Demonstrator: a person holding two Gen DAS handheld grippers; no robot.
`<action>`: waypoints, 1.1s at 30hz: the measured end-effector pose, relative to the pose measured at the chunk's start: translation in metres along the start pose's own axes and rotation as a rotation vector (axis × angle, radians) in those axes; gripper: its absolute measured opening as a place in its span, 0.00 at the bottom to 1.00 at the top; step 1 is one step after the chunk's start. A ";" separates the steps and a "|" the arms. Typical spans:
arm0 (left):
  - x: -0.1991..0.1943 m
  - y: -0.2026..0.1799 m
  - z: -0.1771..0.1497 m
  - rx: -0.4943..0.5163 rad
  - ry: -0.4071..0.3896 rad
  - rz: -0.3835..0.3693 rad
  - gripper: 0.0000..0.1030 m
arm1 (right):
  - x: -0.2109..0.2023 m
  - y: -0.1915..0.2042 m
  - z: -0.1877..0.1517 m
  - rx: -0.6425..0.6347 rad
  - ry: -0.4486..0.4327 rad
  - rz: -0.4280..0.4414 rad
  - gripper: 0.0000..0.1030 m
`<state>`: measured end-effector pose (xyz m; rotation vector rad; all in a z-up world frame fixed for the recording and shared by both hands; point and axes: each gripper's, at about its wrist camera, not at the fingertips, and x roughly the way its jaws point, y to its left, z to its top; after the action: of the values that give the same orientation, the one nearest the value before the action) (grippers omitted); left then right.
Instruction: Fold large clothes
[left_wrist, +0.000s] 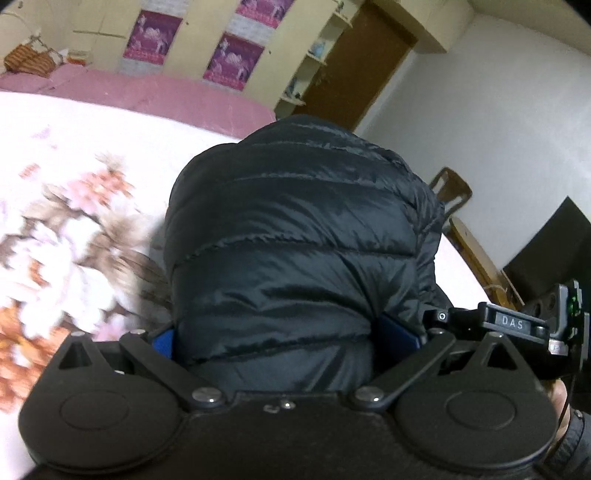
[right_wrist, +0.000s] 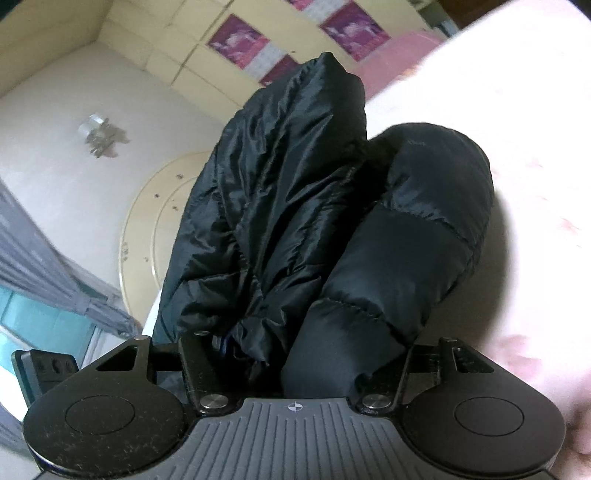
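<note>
1. Bed (left_wrist: 74, 155) with floral sheet is seen beneath; a black puffer jacket (left_wrist: 295, 240) is held above it.
2. Jacket's long axis runs straight ahead from both sets of jaws.
3. Left gripper (left_wrist: 275, 341): clenched on a thick quilted fold.
4. Right gripper (right_wrist: 295, 365): clenched on bunched layers.

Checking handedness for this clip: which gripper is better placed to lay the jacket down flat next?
Probably the left. The left gripper clamps one smooth quilted panel of the black puffer jacket over the floral bedspread. The right gripper holds bunched folds near the bed's edge.
</note>
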<state>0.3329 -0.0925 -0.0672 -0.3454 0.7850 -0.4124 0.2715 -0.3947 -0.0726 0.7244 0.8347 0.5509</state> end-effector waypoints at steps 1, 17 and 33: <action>-0.008 0.009 0.003 -0.005 -0.013 0.004 1.00 | 0.008 0.008 -0.001 -0.012 0.002 0.006 0.57; -0.139 0.244 0.011 -0.142 -0.056 0.160 1.00 | 0.227 0.164 -0.085 -0.166 0.166 0.076 0.57; -0.193 0.313 0.031 -0.131 -0.176 0.199 0.89 | 0.160 0.192 -0.068 -0.227 -0.083 -0.151 0.56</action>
<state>0.3046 0.2756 -0.0690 -0.4156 0.6685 -0.1418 0.2763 -0.1383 -0.0328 0.4686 0.7288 0.4674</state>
